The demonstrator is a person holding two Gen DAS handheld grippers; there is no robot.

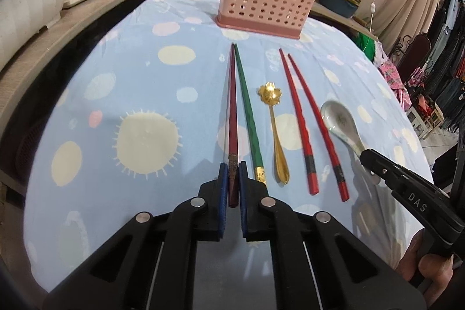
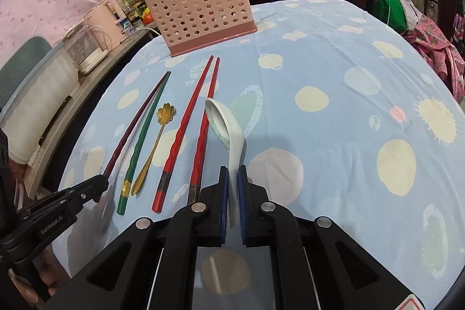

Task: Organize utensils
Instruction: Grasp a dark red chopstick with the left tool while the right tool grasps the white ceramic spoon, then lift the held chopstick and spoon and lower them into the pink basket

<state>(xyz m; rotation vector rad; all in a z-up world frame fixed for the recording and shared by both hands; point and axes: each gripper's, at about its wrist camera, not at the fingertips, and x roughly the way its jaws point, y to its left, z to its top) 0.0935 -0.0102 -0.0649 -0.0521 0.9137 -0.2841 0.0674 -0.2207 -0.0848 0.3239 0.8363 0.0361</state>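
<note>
Utensils lie in a row on the bench (image 1: pixel 87 95), which is covered with a light blue cloth printed with pale spots and suns. From left to right, seen from the left wrist: a dark red chopstick (image 1: pixel 232 118), a green chopstick (image 1: pixel 248 118), a gold spoon (image 1: pixel 274 130) with a flower-shaped bowl, two red chopsticks (image 1: pixel 296 112), and a white ceramic spoon (image 1: pixel 341 121). All point their thin ends toward the far side, where a pink perforated holder (image 1: pixel 263 2) stands on the cloth.

The left gripper (image 1: pixel 231 179) has its blue fingers (image 1: pixel 223 182) drawn narrow around the thick near end of the dark red chopstick, pads against it on both sides. The right gripper (image 2: pixel 232 185) has its fingers (image 2: pixel 223 188) pressed onto the handle of the white ceramic spoon (image 2: pixel 226 130), whose bowl points away.

The right wrist view shows what the left does not: the spoon's bowl tilted up on edge, and several chopsticks already standing in the holder (image 2: pixel 200 13), at both its left and right ends. The left wrist view shows the right gripper (image 1: pixel 369 159) only from the side at the spoon's handle, with part of a hand (image 1: pixel 427 272) below it. In the right wrist view the left gripper (image 2: pixel 98 188) shows at the near left, at the dark red chopstick's (image 2: pixel 136 124) end
</note>
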